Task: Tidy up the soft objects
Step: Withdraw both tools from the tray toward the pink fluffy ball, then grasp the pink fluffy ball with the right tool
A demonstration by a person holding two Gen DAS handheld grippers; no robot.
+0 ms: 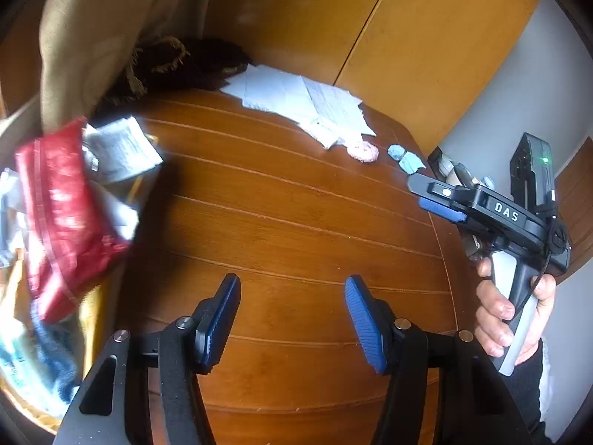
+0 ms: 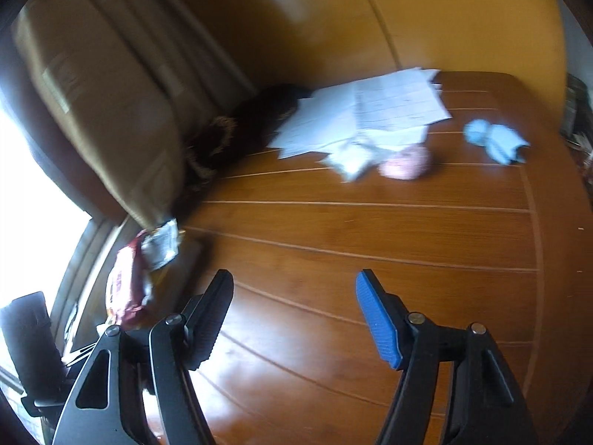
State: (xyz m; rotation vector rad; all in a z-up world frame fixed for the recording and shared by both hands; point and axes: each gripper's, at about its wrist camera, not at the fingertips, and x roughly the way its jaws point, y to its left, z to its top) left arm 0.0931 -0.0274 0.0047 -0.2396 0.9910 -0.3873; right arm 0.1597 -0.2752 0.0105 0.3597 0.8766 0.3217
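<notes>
We find both the left gripper (image 1: 292,319) and right gripper (image 2: 294,319) spread and empty; the pink puff (image 2: 407,163) touches the papers (image 2: 370,111) near the tabletop's (image 2: 333,241) far edge, so a careless pinch risks dragging sheets along.

My two wrist cameras both look steeply down over my own fingers, close above the wooden table (image 1: 296,204); both views share the papers (image 1: 300,105) at top centre.

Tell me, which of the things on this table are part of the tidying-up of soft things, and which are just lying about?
Part of the job:
- pink puff
- blue cloth bits
- dark fringed cloth
- left gripper and right gripper, both open and empty

Just lying about:
- papers
- red packet
- curtain
- cupboard
</notes>
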